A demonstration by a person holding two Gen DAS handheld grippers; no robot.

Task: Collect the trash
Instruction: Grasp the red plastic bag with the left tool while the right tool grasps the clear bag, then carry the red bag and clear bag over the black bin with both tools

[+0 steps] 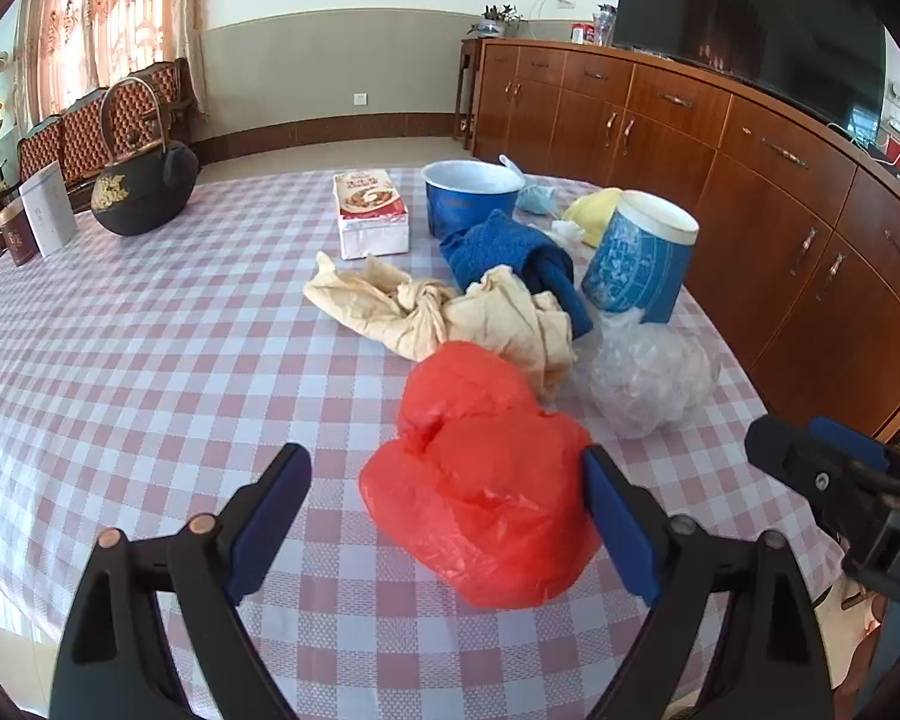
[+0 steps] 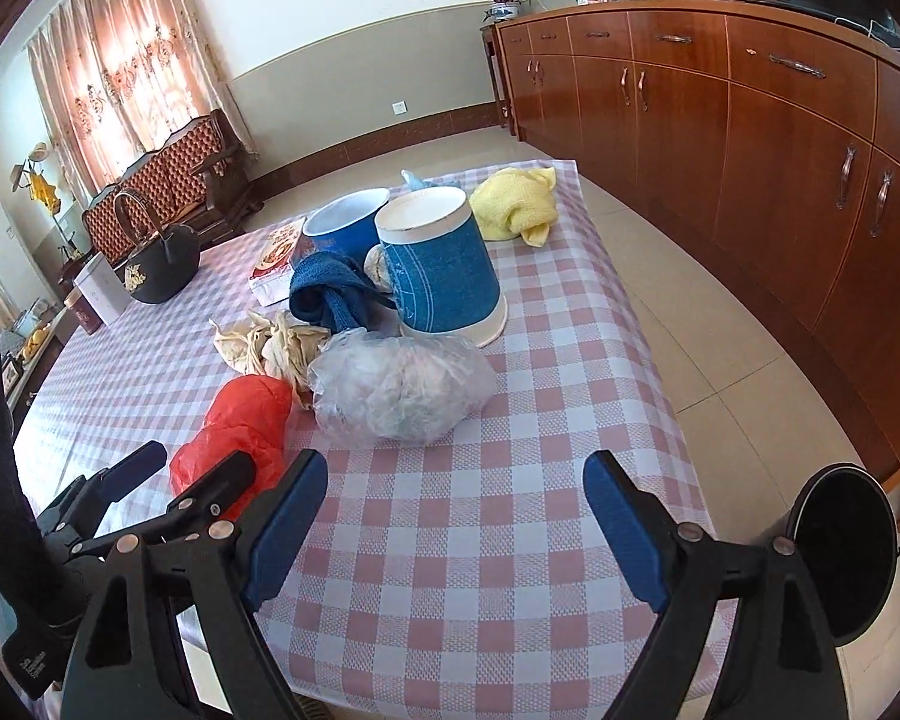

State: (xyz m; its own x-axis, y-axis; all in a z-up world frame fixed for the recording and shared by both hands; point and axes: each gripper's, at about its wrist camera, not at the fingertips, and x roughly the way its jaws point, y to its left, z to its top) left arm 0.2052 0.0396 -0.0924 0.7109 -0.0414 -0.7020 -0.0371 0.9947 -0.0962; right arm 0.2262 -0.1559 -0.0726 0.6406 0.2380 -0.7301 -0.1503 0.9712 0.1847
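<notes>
A crumpled red plastic bag (image 1: 480,480) (image 2: 240,426) lies on the checked tablecloth (image 1: 150,330). My left gripper (image 1: 447,483) is open, its blue pads (image 1: 621,528) reaching around the bag's near end without pressing it. Behind the red bag lie a clear plastic bag (image 1: 648,378) (image 2: 399,387) and a crumpled beige bag (image 1: 444,315) (image 2: 273,348). My right gripper (image 2: 456,501) is open over bare cloth, just short of the clear bag. Two blue paper tubs (image 1: 642,255) (image 2: 438,264), one tilted, stand farther back.
A blue towel (image 1: 510,255), a yellow cloth (image 2: 516,204), a snack box (image 1: 369,213), a black iron kettle (image 1: 144,189) and small boxes (image 1: 45,210) sit on the table. A wooden cabinet (image 2: 780,120) lines the right. The table's right edge (image 2: 678,420) drops to tiled floor.
</notes>
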